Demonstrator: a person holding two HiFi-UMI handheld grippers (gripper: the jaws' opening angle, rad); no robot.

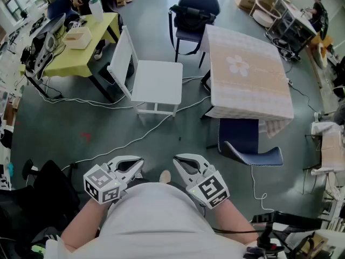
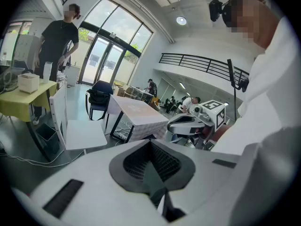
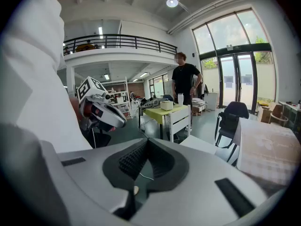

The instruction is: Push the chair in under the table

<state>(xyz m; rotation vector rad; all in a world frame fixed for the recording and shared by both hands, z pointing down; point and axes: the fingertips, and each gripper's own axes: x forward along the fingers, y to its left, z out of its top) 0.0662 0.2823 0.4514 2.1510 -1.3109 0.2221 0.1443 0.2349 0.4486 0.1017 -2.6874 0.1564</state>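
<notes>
Though near, chair (image 1: 157, 82) (white) off table (image 1: 249, 85).

The white slat-backed wooden chair (image 1: 157, 83) stands upright beside the square table draped in a pale checked cloth (image 1: 249, 77), seat facing it, not tucked under.

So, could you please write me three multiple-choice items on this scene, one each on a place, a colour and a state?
1. Where does the white chair stand relative to the cloth-covered table?
A) tucked under it
B) on top of it
C) beside it, apart from it

2. What colour is the side table?
A) red
B) yellow
C) black

3. How are the left gripper and right gripper?
A) both shut, empty
B) both wide open
C) each shut on the chair

Answers:
1 C, the head view shows a gap between chair and table.
2 B, its top is plainly yellow.
3 A, each gripper view shows the pads together with nothing between them.
</notes>
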